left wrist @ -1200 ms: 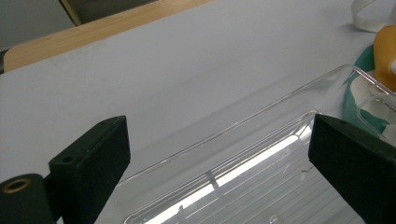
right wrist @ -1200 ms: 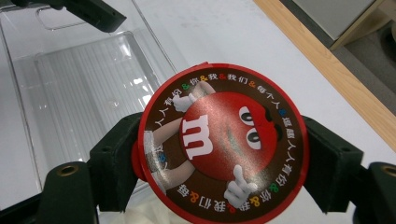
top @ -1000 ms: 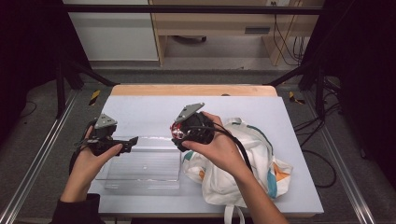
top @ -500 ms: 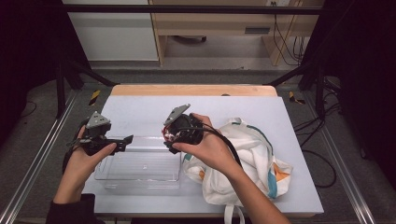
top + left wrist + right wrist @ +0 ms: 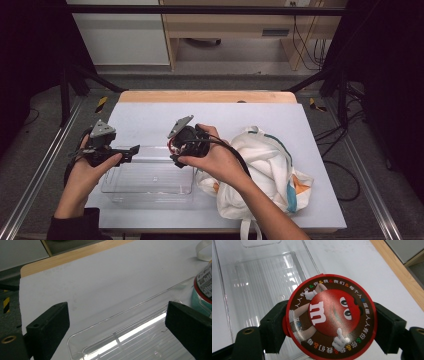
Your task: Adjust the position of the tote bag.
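Note:
A round M&M's candy tub with a red-rimmed lid (image 5: 330, 316) sits between the jaws of my right gripper (image 5: 330, 322), which is shut on its sides. In the high view that gripper (image 5: 176, 150) hangs over the right end of a clear plastic bin (image 5: 150, 149). The tub's side also shows at the right edge of the left gripper view (image 5: 203, 286). At the bin's left end my left gripper (image 5: 133, 150) points right along the far rim. Its jaws (image 5: 116, 315) stand wide apart with nothing between them, framing the bin's rim (image 5: 130, 311).
A white cloth bag (image 5: 267, 165) with teal and orange trim lies slumped to the right of the bin. Both rest on a white table mat (image 5: 235, 115) with a wooden edge (image 5: 207, 96) at the back. Metal rails run along both sides.
My right gripper has carried the candy tub a little to the left, over the bin's right end. The left gripper has barely shifted.

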`<action>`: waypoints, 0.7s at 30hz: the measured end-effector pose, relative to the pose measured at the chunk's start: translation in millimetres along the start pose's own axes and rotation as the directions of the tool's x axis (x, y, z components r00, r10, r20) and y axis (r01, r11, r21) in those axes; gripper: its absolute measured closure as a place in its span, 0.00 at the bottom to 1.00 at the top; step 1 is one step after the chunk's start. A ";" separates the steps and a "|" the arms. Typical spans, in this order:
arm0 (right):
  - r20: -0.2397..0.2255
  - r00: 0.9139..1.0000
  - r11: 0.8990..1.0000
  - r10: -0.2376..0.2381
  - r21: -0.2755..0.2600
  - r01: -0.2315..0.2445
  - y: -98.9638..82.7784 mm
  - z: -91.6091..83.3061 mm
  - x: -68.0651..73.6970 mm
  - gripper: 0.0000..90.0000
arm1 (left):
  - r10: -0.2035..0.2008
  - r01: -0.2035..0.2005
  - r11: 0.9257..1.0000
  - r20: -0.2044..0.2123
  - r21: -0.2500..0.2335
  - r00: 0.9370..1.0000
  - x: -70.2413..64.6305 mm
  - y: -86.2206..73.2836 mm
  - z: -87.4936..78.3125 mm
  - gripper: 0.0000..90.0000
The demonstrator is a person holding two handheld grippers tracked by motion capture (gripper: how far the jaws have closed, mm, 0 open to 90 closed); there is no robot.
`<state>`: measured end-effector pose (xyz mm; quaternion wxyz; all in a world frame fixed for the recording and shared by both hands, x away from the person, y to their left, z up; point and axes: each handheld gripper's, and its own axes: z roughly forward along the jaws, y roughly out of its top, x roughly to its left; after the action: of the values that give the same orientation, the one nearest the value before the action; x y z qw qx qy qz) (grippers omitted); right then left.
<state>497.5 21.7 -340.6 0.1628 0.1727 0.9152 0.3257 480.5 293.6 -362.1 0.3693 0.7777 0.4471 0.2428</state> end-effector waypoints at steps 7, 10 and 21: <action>-0.013 1.000 1.000 -0.003 0.001 0.003 -0.3 4.3 1.3 0.27 | -0.003 0.003 1.000 -0.003 -0.002 1.000 0.6 -0.3 -0.3 0.06; -0.017 1.000 1.000 0.000 0.001 0.000 -0.8 6.5 2.0 0.27 | 0.000 0.000 1.000 0.001 0.001 1.000 0.3 -0.2 -0.1 0.06; -0.025 1.000 1.000 0.007 0.006 -0.007 -3.9 11.9 2.5 0.27 | -0.004 0.004 1.000 -0.001 -0.002 1.000 0.7 -0.7 -0.7 0.06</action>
<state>499.4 26.4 -352.3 0.1495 0.1724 0.9175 0.3257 480.0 294.7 -362.2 0.3704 0.7762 0.4486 0.2431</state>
